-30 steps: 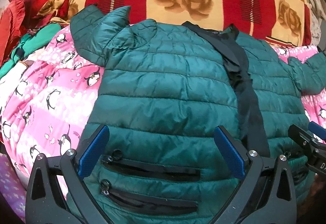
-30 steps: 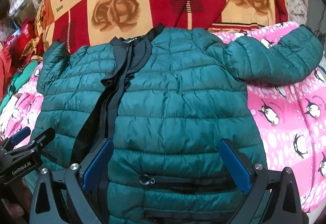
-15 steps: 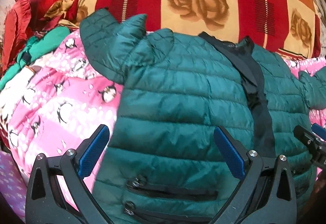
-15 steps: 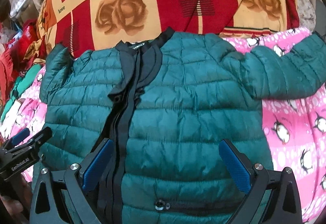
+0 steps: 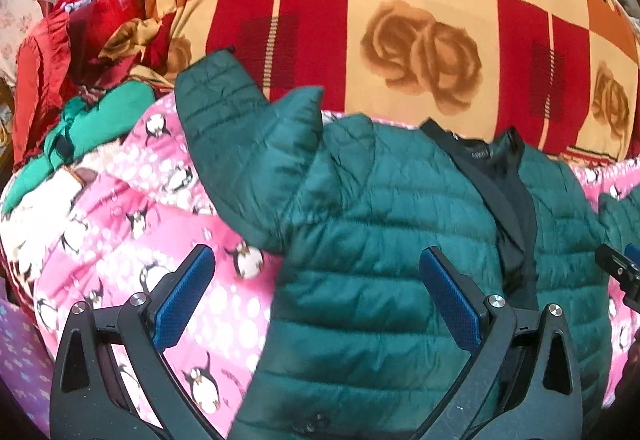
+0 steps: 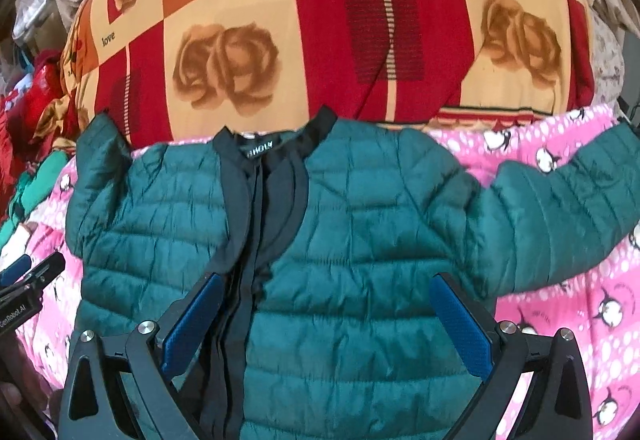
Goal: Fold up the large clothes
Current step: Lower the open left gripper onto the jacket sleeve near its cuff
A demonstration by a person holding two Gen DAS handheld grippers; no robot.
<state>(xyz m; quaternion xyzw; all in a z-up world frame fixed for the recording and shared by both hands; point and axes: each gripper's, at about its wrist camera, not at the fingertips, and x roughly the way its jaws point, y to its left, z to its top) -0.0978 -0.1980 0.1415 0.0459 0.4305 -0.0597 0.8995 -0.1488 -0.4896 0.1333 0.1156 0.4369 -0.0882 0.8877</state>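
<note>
A dark green quilted puffer jacket [image 5: 384, 248] lies front up on a pink penguin blanket [image 5: 120, 224]; it also shows in the right wrist view [image 6: 360, 260]. Its black collar and zip band [image 6: 260, 200] run down the middle. Its left sleeve [image 5: 240, 160] is bent up over the shoulder, and its right sleeve [image 6: 560, 216] stretches out to the right. My left gripper [image 5: 316, 296] is open and empty above the jacket's left side. My right gripper [image 6: 324, 320] is open and empty above the chest.
A red, orange and cream rose-print quilt [image 5: 400, 32] is piled behind the jacket and also shows in the right wrist view [image 6: 320, 32]. Red and green clothes [image 5: 72, 88] are heaped at the far left. The pink blanket [image 6: 580, 320] extends right of the jacket.
Both grippers have moved forward along the jacket from the hem pockets toward the collar; the left one has also shifted left. Both stay open and empty.
</note>
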